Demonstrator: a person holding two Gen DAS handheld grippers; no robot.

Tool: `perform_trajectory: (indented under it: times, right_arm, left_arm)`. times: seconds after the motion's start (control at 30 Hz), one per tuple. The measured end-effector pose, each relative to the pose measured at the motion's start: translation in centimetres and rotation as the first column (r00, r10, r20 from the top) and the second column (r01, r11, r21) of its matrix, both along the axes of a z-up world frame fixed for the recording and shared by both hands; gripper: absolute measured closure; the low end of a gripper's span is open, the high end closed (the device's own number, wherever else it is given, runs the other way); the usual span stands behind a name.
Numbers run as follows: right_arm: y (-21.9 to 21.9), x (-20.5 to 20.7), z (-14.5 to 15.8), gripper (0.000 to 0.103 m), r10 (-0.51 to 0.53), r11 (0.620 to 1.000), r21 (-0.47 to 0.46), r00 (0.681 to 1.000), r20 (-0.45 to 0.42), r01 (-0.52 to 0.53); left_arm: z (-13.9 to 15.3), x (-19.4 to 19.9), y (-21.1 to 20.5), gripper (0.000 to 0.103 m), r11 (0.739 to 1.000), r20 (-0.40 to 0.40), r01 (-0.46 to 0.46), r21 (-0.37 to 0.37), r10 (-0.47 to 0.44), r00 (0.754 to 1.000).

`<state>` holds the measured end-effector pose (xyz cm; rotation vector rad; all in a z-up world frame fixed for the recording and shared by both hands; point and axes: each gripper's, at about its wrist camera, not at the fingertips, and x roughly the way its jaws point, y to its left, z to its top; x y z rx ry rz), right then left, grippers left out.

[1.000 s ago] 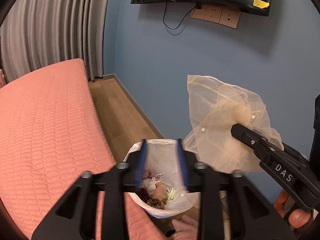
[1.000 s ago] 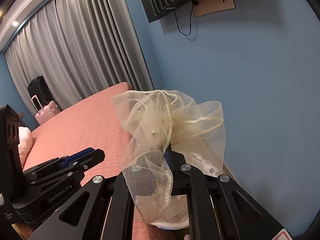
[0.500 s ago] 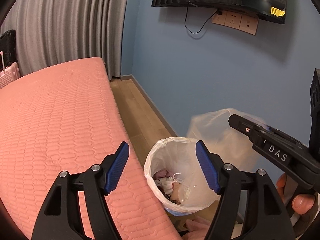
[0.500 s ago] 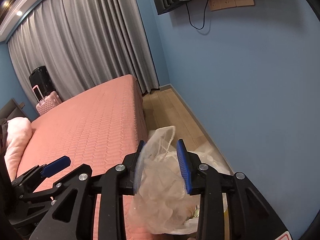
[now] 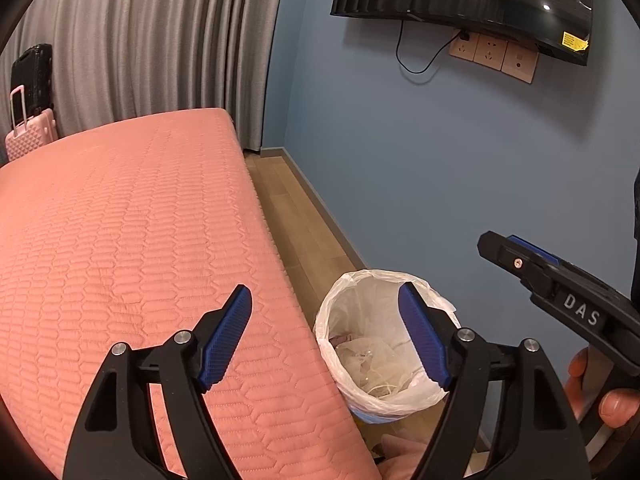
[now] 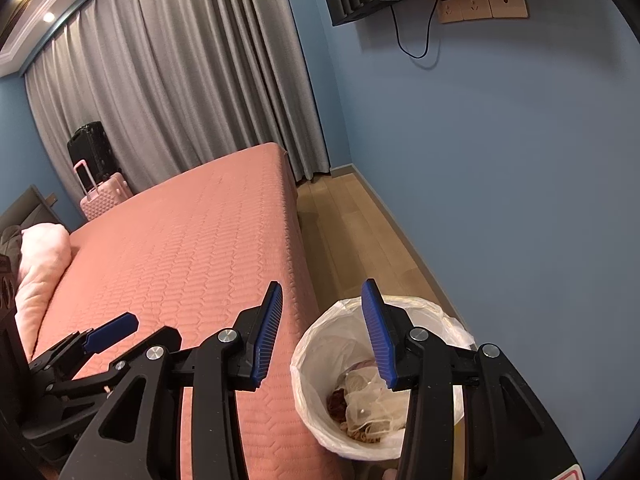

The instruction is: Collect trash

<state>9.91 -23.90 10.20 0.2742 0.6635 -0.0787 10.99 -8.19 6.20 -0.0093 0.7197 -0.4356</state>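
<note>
Quilted bedspread: a salmon-pink bed (image 5: 132,248) fills the ground to the left of the left gripper (image 5: 324,336); judged free of litter over the part in view, so nothing there asks for a grasp.
Left gripper: jaws spreading apart, nothing between the blue pads (image 5: 226,338); it hangs above the bed's edge, tilted down, with the bin showing past its right pad.
Bin: a small trash bin (image 5: 360,292) lined with a white bag stands on the wooden floor (image 6: 352,240) in the gap between bed and blue wall (image 6: 500,180), just below and ahead of both grippers, handy for drops from the bed side.
Trash: the cream mesh fabric (image 6: 368,404) lies crumpled inside the liner on top of other darker scraps, free of either tool; judged delivered.
Right gripper: right gripper (image 6: 326,328) is widening too, empty, its right pad (image 6: 376,340) directly over the bin mouth, which fits a release aimed into the opening.
Hand: fingers (image 5: 600,388) wrap the right tool's handle, at the far right of the left camera's view.
</note>
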Motion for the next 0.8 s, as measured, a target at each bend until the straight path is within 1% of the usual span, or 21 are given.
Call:
perform_trajectory:
  times: [0.1,0.13,0.23,0.33,0.43,0.47,0.53,0.7,0.8]
  right_arm:
    - [0.6,-1.1,-0.2,0.061,0.004,1.0,-0.027,1.0,-0.021,-0.004]
    - [0.8,-1.5,-0.3,0.057,0.005,0.999,-0.033,1.0,-0.031,-0.006]
    - [1.5,-3.0,-0.8,0.052,0.006,0.999,-0.036,0.999,-0.052,-0.008]
    - [2.1,-4.3,-1.3,0.045,0.008,0.999,-0.046,0.997,-0.071,-0.012]
    - [2.6,-5.5,-1.8,0.044,0.0,0.999,-0.054,0.996,-0.092,-0.005]
    - [2.7,-5.8,-2.0,0.044,-0.002,0.999,-0.053,0.995,-0.098,-0.003]
    - [2.7,-6.4,-2.2,0.039,-0.008,0.999,-0.054,0.994,-0.11,0.002]
    - [3.3,-7.3,-2.5,0.033,0.0,0.996,-0.087,0.992,-0.123,-0.011]
    - [3.5,-7.8,-2.8,0.031,0.009,0.996,-0.089,0.992,-0.125,-0.02]
  left_arm:
    - [0.1,-0.5,0.5,0.029,1.0,0.006,-0.01,0.007,0.01,1.0]
    - [0.1,-0.7,0.7,0.027,1.0,0.009,-0.015,0.011,0.015,1.0]
    - [0.1,-1.4,1.1,0.026,1.0,0.009,-0.022,0.018,0.022,1.0]
    - [-0.2,-2.2,1.5,0.022,0.999,-0.003,-0.029,0.022,0.029,1.0]
    - [-0.4,-3.1,1.7,0.022,0.999,0.004,-0.025,0.045,0.025,1.0]
    - [-0.4,-3.4,1.7,0.02,0.998,0.007,-0.023,0.055,0.022,1.0]
    - [-0.5,-4.0,1.9,0.016,0.997,0.009,-0.025,0.068,0.024,1.0]
    - [-0.7,-4.9,2.4,0.014,0.997,-0.002,-0.037,0.073,0.038,0.999]
    - [-0.9,-5.5,2.6,0.012,0.995,0.001,-0.048,0.085,0.048,0.999]
